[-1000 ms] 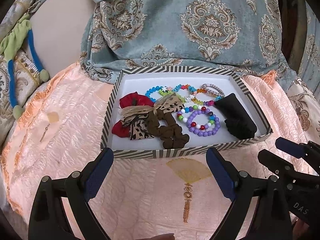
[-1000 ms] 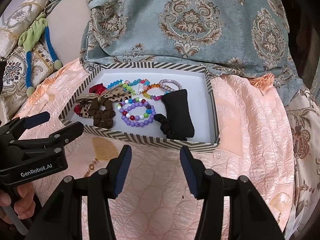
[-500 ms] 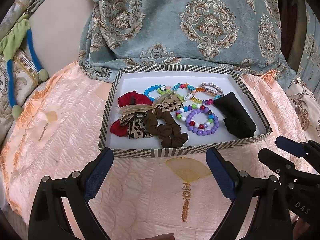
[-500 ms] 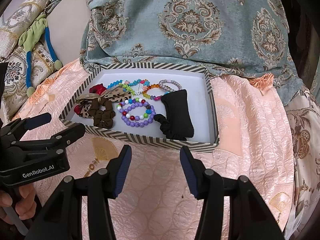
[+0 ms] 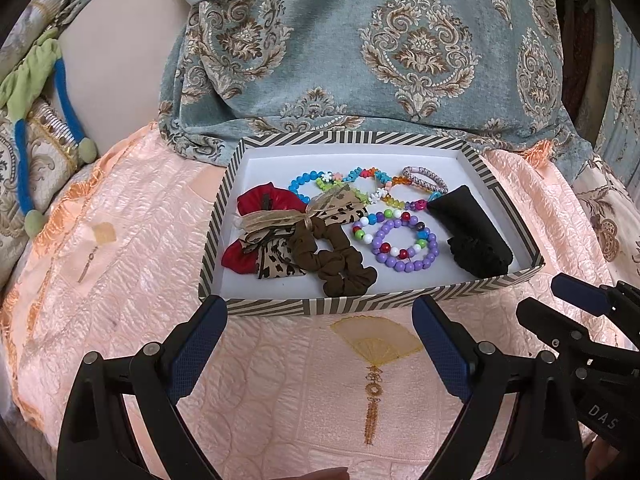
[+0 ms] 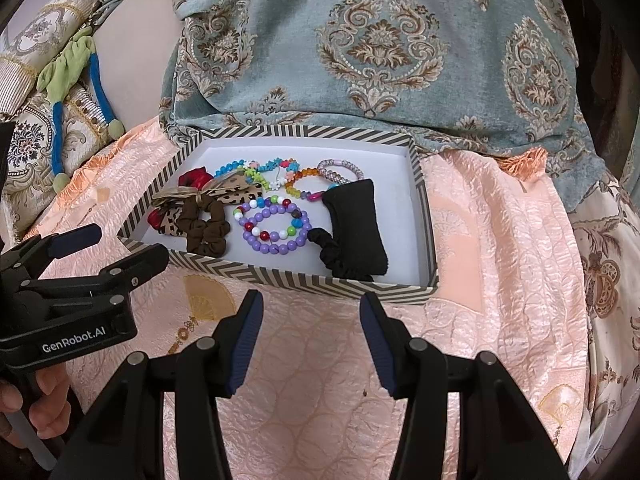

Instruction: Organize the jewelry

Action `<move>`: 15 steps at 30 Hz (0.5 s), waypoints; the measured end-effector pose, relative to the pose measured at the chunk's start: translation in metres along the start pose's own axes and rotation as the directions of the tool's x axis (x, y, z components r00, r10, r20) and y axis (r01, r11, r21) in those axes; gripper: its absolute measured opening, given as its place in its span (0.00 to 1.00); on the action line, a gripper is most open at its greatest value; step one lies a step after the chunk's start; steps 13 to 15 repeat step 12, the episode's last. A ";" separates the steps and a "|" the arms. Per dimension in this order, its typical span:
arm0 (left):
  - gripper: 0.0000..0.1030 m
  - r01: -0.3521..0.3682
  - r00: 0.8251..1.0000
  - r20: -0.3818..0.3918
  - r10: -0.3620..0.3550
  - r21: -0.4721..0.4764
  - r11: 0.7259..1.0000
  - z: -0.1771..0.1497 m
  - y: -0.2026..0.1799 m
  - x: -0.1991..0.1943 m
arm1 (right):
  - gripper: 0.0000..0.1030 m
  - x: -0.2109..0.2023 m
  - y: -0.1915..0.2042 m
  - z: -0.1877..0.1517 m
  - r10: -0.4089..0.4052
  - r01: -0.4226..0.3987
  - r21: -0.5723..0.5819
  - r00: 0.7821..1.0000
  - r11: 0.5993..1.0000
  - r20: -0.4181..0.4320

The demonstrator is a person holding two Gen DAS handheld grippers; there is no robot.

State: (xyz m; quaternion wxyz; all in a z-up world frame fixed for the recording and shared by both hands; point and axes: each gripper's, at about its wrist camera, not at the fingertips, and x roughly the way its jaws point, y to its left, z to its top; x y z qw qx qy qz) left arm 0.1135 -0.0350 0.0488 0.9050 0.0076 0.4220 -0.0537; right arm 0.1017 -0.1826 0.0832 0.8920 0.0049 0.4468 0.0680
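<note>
While crowded, striped tray [image 5: 280, 307] holds bead bracelets [image 5: 404, 247], scrunchies [image 5: 336, 264].

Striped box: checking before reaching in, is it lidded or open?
Open: the striped cardboard box has no lid; purple bead bracelet lies exposed inside.

A peach quilted bedspread [image 5: 132, 216] is spread across the foreground, and a golden fan motif with a tassel [image 5: 376, 344] is stitched into it. A teal cloth with brown damask medallions [image 5: 400, 52] is draped behind it. At the far left, a green and blue fabric toy [image 6: 72, 76] is laid over a cream patterned cushion [image 6: 28, 140].
</note>
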 end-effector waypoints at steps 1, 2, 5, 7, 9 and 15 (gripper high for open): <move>0.78 0.000 1.000 0.000 0.000 -0.001 1.000 0.000 0.000 0.000 | 0.51 0.000 0.000 0.000 0.000 0.000 0.001 1.000 1.000 0.000; 0.78 0.000 1.000 -0.001 0.000 -0.001 1.000 0.000 0.000 0.000 | 0.51 0.000 0.000 0.000 0.000 0.000 0.000 1.000 1.000 0.001; 0.78 0.005 1.000 0.002 -0.005 -0.001 1.000 0.000 0.000 -0.001 | 0.51 0.000 0.001 0.000 0.000 0.000 -0.001 1.000 1.000 0.000; 0.78 0.001 1.000 0.011 -0.001 0.000 1.000 0.000 0.000 -0.003 | 0.51 0.000 0.001 0.000 -0.001 0.001 -0.001 1.000 1.000 0.001; 0.78 -0.010 1.000 0.017 0.010 0.008 1.000 -0.001 0.000 -0.004 | 0.51 0.000 0.001 0.000 -0.001 0.001 -0.001 1.000 1.000 0.001; 0.78 -0.009 1.000 0.016 0.009 0.007 1.000 0.000 0.000 -0.004 | 0.51 0.000 0.001 0.000 -0.001 0.001 0.000 1.000 1.000 0.000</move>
